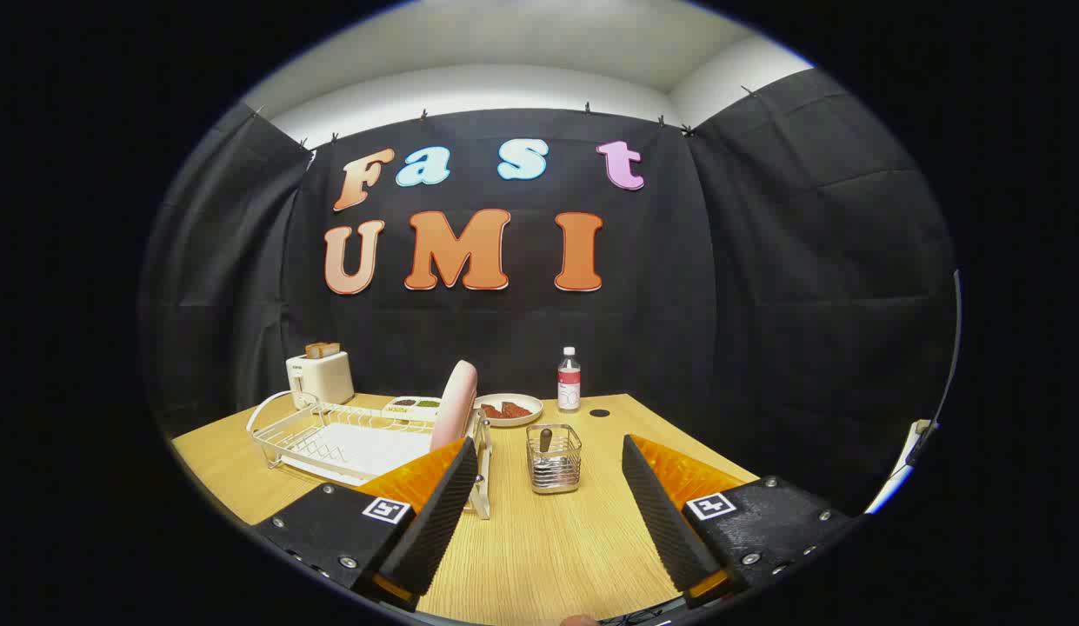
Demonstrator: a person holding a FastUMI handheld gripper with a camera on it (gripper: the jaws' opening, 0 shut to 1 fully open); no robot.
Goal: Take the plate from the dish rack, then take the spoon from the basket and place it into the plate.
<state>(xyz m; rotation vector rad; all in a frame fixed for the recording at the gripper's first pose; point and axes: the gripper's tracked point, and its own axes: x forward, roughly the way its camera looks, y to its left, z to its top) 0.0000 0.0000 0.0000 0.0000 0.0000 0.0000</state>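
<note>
On the wooden surface, claw spread wide, nothing held, bare wood showing between its fingers. Just ahead, between the fingertips and a little beyond them, wire basket with the spoon standing upright in it, handle end up. To the left of the basket, white dish rack, its near corner partly hidden behind the left finger. Pink plate set on edge at the rack's right end, upright, close beside the basket but apart from it. Further back, near the cloth wall: toaster with bread slices poking out of the top, small tray with dark and green contents, round white dish with reddish-brown food, and a clear bottle with a white cap just right of that dish. Small dark round spot on the wood near the bottle.
</note>
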